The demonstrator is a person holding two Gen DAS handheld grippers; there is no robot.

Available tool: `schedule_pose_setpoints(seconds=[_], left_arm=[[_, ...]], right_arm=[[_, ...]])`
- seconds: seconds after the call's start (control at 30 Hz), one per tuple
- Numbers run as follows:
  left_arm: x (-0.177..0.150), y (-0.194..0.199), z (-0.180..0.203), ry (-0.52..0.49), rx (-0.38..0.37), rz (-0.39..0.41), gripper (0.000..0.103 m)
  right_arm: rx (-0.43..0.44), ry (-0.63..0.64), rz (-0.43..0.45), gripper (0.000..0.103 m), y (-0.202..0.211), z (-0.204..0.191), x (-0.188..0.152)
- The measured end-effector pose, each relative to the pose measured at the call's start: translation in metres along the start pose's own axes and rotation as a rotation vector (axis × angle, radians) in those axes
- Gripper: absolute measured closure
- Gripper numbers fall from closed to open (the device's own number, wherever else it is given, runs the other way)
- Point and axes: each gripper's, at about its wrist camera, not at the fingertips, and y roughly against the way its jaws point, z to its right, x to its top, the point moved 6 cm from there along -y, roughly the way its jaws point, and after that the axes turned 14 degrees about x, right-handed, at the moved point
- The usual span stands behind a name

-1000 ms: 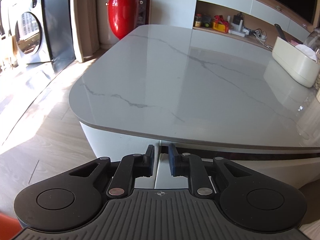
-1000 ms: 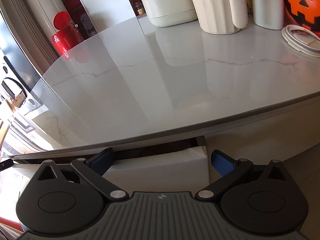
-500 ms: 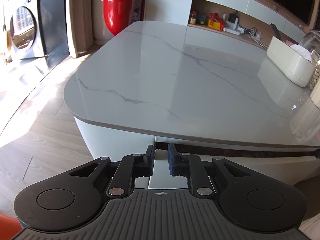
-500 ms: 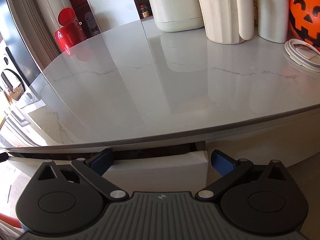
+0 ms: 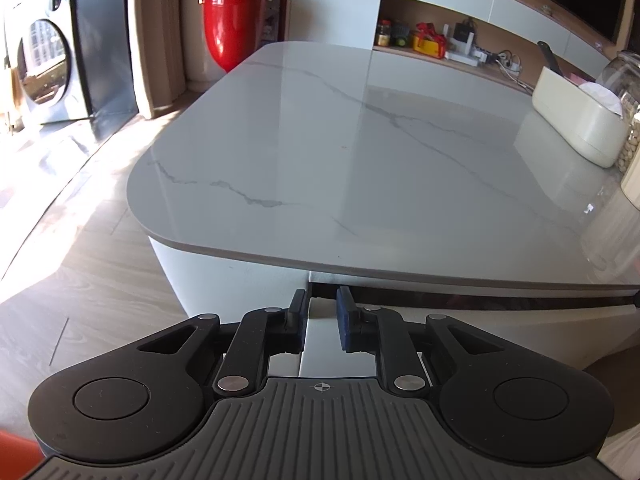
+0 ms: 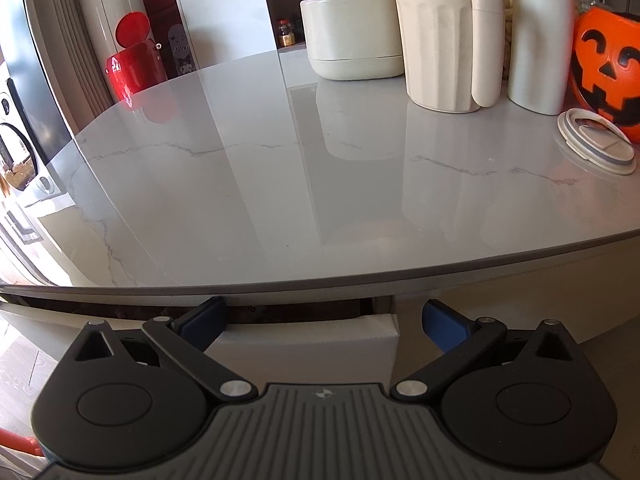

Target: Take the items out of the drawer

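Observation:
A white drawer front (image 5: 480, 322) sits under the marble table top (image 5: 360, 152), pulled out a little so a dark gap shows above it. My left gripper (image 5: 322, 318) is shut on the drawer front's left end, its pads pinching the panel edge. In the right wrist view the same drawer front (image 6: 304, 344) shows its right end. My right gripper (image 6: 324, 320) is open, its blue pads wide apart and straddling that right corner without pressing it. The drawer's inside is hidden.
On the table top (image 6: 280, 184) stand a cream tub (image 6: 352, 48), a cream jug (image 6: 448, 36), a white bottle (image 6: 540, 32), an orange pumpkin bucket (image 6: 608, 76) and a round lid (image 6: 596, 140). A red bin (image 5: 230, 20) and a washing machine (image 5: 44, 60) stand beyond on the wooden floor.
Both grippers have drawn back and risen slightly, and the drawer front has come out with them, widening the dark gap under the table top. Jaw states are unchanged.

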Motion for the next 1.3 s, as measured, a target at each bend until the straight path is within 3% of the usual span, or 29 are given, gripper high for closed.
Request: schedule_pose_setpoints(seconds=[0.4,0.9,1.1,1.3], left_arm=[[0.001,-0.003,-0.004,0.018,-0.016,-0.015,0.086],[0.001,-0.004,-0.004,-0.078,-0.053,-0.014,0.084],[0.005,-0.008,-0.010,-0.078,-0.058,-0.049,0.072],[0.006,-0.011,-0.012,-0.042,-0.116,-0.084,0.083]], right_arm=[[-0.014,0.024,0.005,0.000,0.002,-0.001,-0.001],[-0.011,0.018,0.002,0.000,0.002,0.001,-0.002],[-0.012,0.020,0.001,0.000,0.002,0.000,0.000],[0.017,-0.030,-0.016,0.000,0.000,0.002,0.000]])
